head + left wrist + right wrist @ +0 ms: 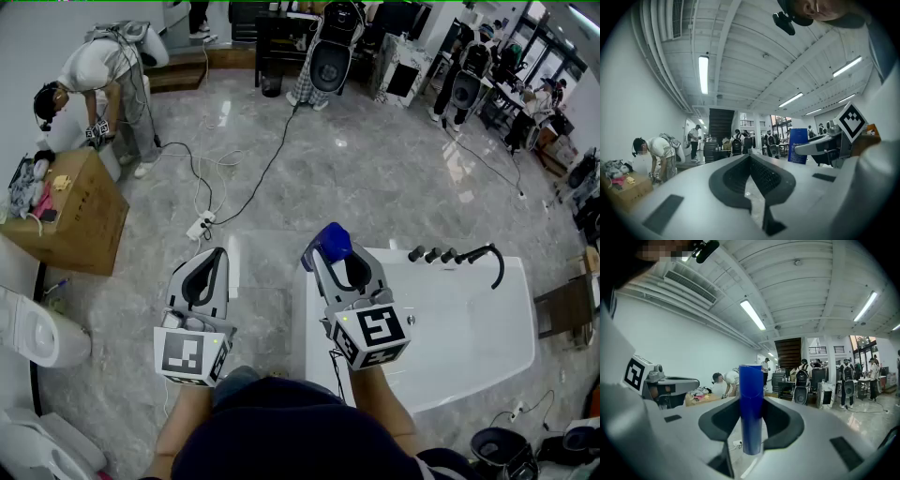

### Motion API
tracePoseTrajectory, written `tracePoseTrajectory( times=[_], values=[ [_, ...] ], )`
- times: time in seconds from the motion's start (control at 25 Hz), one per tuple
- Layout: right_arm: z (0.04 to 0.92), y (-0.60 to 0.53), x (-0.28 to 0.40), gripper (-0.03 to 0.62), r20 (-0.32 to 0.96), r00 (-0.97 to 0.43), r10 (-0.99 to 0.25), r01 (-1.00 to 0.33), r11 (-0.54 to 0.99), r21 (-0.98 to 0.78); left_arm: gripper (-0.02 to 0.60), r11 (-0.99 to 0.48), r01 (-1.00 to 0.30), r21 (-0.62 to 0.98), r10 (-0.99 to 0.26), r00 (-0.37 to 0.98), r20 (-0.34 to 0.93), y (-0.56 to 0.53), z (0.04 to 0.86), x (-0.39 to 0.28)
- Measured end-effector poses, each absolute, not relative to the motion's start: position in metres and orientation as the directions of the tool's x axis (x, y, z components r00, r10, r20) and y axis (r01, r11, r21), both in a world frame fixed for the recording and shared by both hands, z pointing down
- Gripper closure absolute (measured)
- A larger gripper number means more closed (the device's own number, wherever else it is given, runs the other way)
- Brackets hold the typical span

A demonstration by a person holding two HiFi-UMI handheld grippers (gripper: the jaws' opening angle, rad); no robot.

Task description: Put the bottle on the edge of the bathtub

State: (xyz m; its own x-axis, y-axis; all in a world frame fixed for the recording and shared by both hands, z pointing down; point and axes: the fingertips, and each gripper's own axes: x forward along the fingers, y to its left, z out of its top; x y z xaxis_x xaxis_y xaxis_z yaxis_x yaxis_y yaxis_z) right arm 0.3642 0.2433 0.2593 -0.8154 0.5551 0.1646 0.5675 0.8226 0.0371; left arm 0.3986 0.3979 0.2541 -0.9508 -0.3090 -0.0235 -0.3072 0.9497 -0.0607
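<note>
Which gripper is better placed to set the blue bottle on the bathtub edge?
Right. The right gripper holds the blue cylindrical bottle by the white bathtub's rim; the left gripper is shut, empty.

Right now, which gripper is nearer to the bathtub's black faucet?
Right. The right gripper, shut on the blue bottle, is over the bathtub edge, left of the faucet; the left gripper is farther left, over the floor.

Bright ceiling strip lights (pixel 752 315); glare on marble floor (pixel 225 111); fisheye-warped edges.
</note>
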Motion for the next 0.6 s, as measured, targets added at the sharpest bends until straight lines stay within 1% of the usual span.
tracePoseTrajectory(
  times=[0.2,0.32,0.48,0.6],
  values=[
    [0.272,0.241,0.353,0.433,0.132,-0.818,0.559,0.567,0.823,0.03,0.56,0.948,-0.313,-0.058,-0.315,-0.949,-0.028,0.398,0.266,0.386],
    [0.277,0.244,0.339,0.433,0.137,-0.822,0.553,0.56,0.828,0.018,0.56,0.946,-0.322,-0.045,-0.323,-0.946,-0.019,0.404,0.272,0.369],
    [0.289,0.249,0.307,0.433,0.151,-0.843,0.515,0.525,0.851,0.025,0.56,0.934,-0.357,-0.02,-0.357,-0.934,-0.004,0.415,0.288,0.33],
    [0.297,0.259,0.269,0.433,0.152,-0.864,0.481,0.491,0.87,0.037,0.56,0.921,-0.389,-0.026,-0.389,-0.921,-0.013,0.427,0.295,0.288]
  ],
)
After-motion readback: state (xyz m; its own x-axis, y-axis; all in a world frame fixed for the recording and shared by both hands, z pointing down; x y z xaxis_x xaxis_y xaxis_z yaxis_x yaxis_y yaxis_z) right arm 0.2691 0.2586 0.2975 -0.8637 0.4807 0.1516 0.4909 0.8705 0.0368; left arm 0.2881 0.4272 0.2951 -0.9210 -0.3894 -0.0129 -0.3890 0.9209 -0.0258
